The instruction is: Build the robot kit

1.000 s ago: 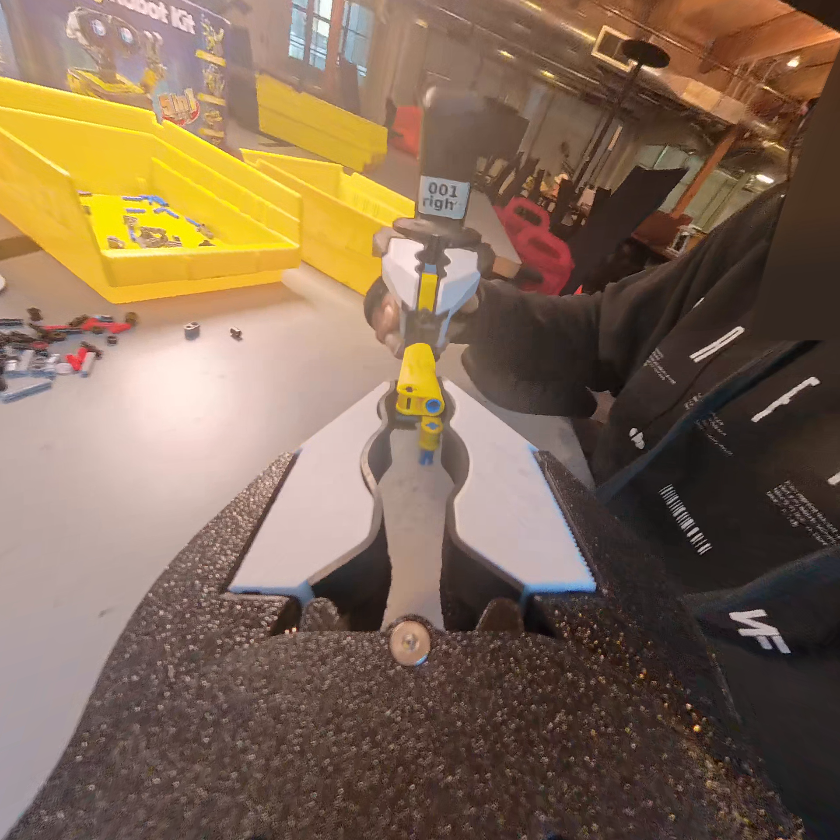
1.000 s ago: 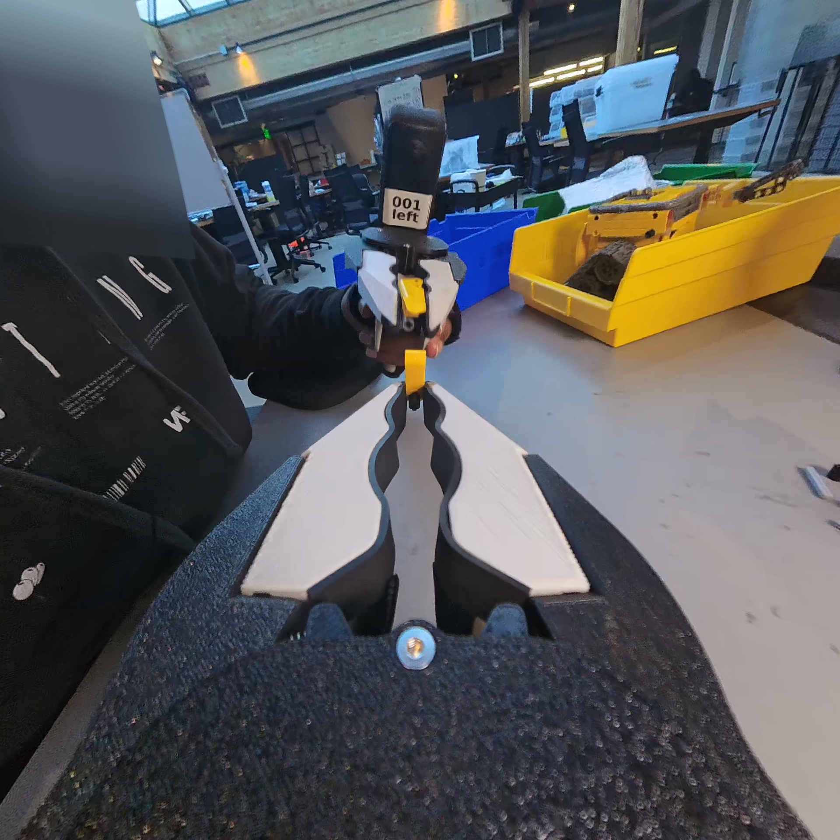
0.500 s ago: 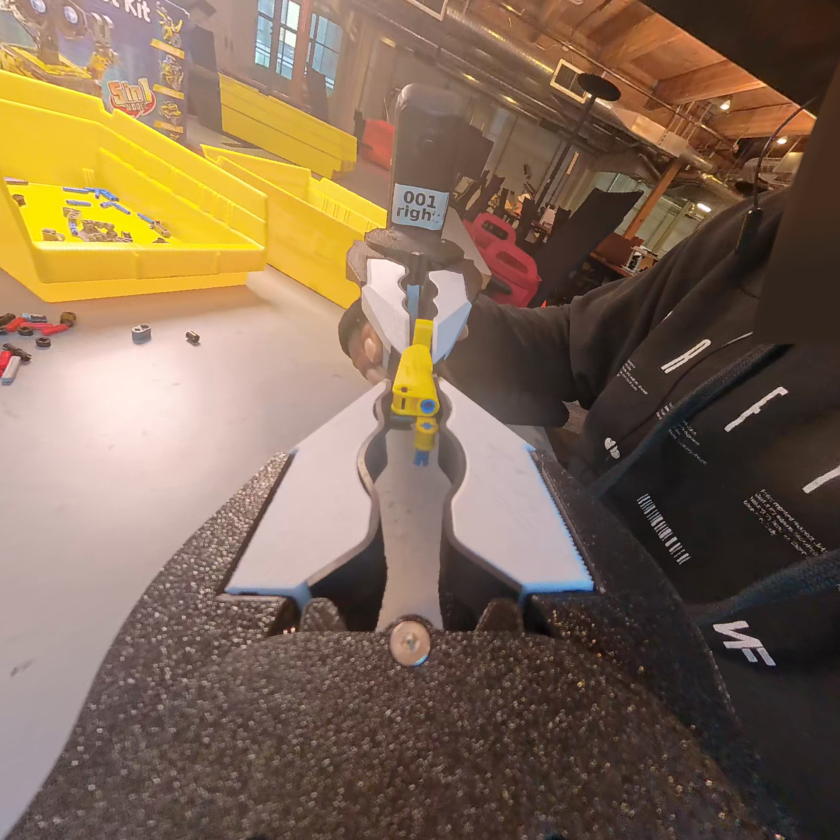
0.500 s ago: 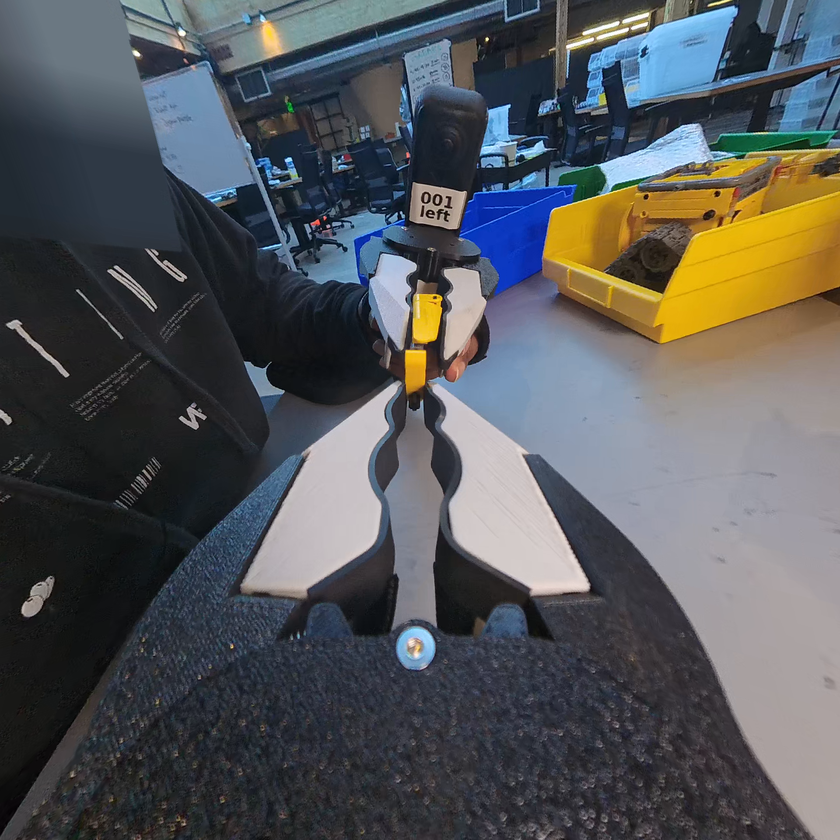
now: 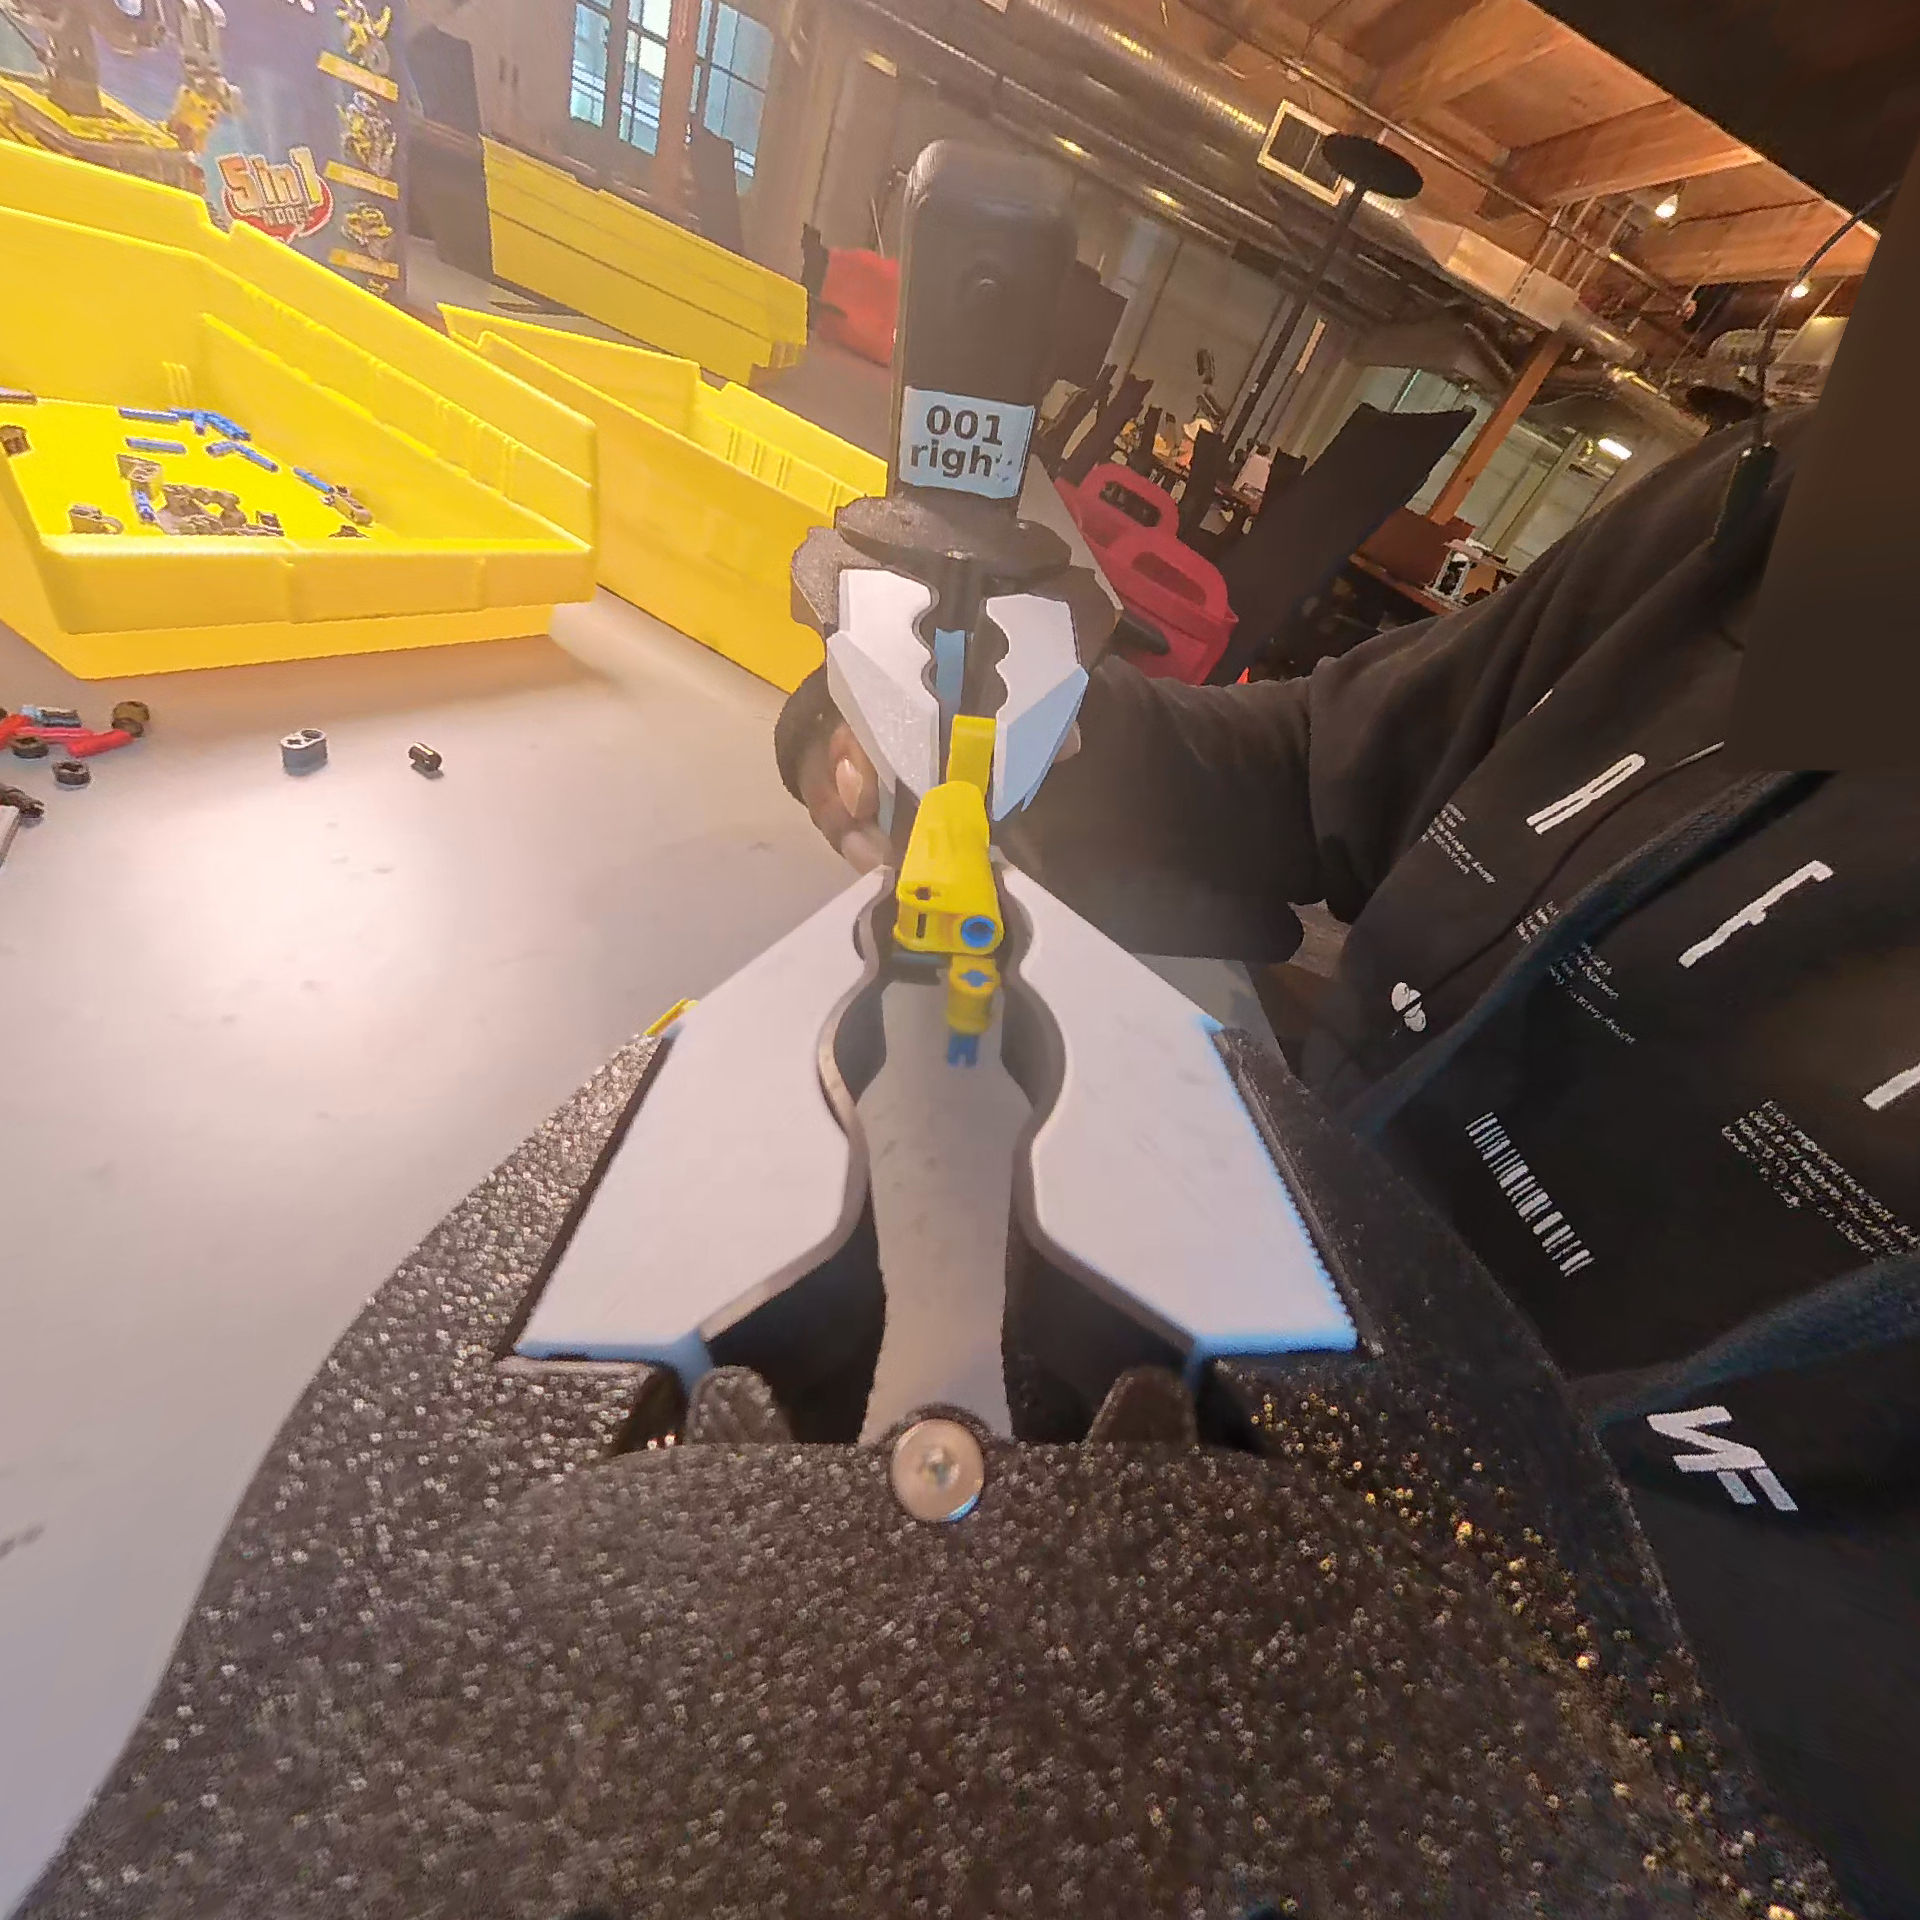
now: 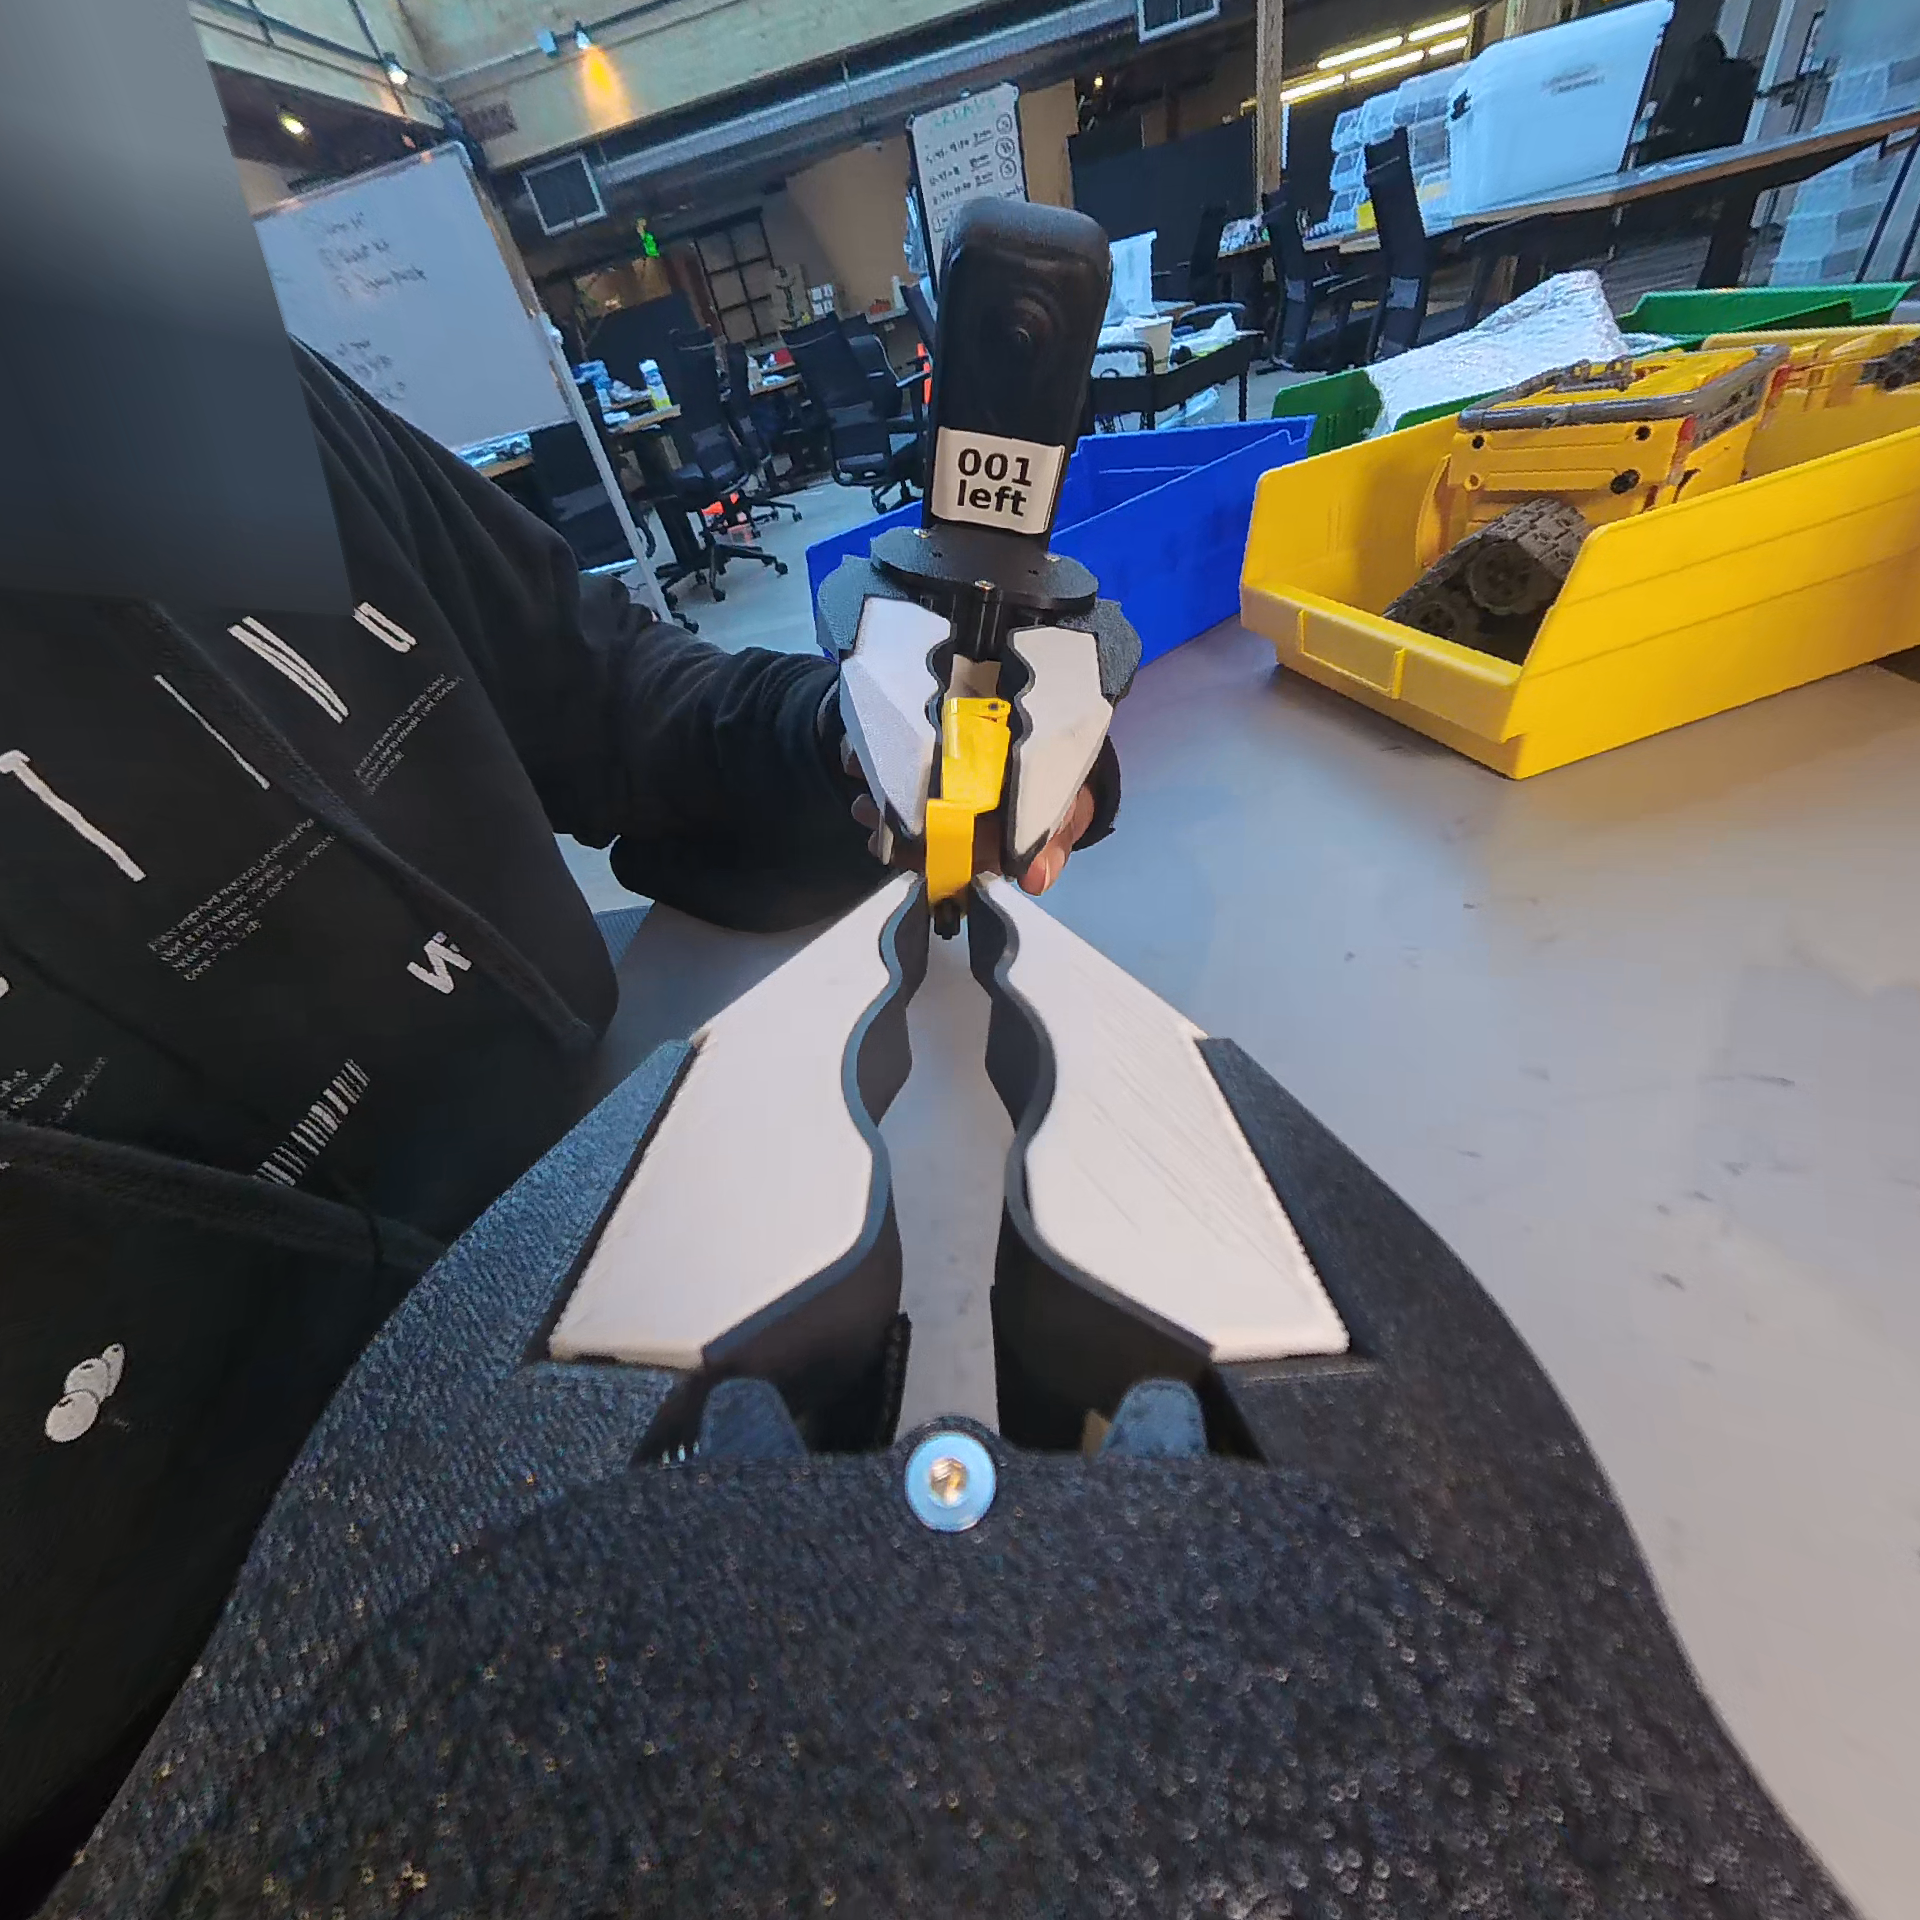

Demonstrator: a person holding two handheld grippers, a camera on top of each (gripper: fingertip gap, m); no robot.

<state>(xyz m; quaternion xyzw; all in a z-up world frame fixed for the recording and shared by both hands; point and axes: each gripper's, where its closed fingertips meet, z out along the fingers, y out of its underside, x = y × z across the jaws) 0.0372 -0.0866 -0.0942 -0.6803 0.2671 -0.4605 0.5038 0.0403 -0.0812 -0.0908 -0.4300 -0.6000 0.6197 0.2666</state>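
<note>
Grey surface [image 5: 312,1039] below, yellow bins [image 5: 312,582] upper left. My left tongs [image 5: 948,914] clamp a yellow block assembly [image 5: 945,883] at frame centre; my right tongs [image 6: 948,902] pinch its far end.

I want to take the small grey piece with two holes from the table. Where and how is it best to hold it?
Grip the grey two-hole piece across its narrow sides, coming from above. It lies flat on the table with free space around it; the black pin is nearby, apart.
</note>
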